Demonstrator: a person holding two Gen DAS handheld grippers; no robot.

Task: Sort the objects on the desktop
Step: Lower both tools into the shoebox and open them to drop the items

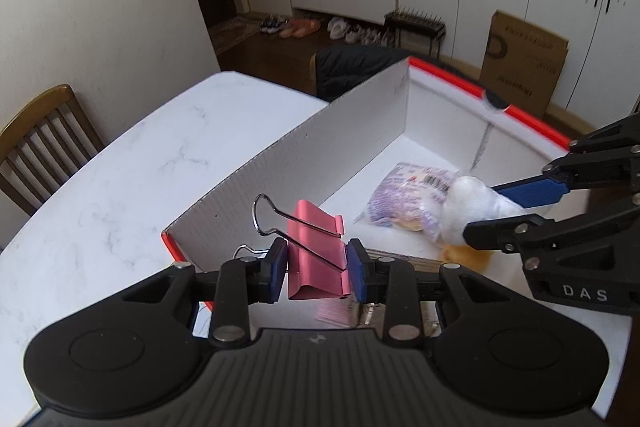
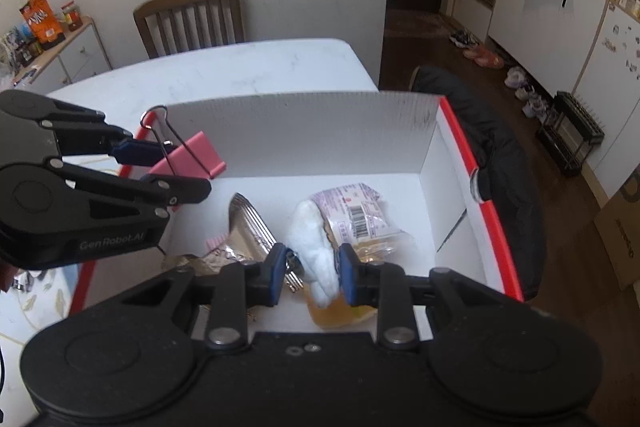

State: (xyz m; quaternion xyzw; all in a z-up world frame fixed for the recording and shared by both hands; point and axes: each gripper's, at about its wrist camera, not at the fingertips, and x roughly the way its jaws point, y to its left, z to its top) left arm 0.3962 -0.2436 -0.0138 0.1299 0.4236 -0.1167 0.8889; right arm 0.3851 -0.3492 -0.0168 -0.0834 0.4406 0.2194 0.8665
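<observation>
- The landmark is the white cardboard box with red outer edges; it stands on a white marbled table, its flap wall raised on the far side.
- The left gripper is clenched on a pink binder clip: both blue pads press the clip's flat sides, and its wire handles stick up and away.
- In the right wrist view the pink binder clip hangs above the box's left wall, near the far-left corner, clear of the floor of the box.
- The right gripper is closed on a white wad of tissue, pinched between its blue pads.
- That wad sits over the middle of the box, above the things lying inside; in the left wrist view the white wad of tissue pokes out beyond the fingertips.
- On the box floor lies a sealed snack packet with purple print and a barcode, near the centre.
- Left of the packet lies a metal fork, tines toward the far wall.
- A crumpled foil wrapper rests in the near-left part of the box, beside the fork.
- Something yellowish lies under the right gripper at the box's near edge; I cannot tell what it is.
- A wooden chair stands beyond the table, well apart from the box.
</observation>
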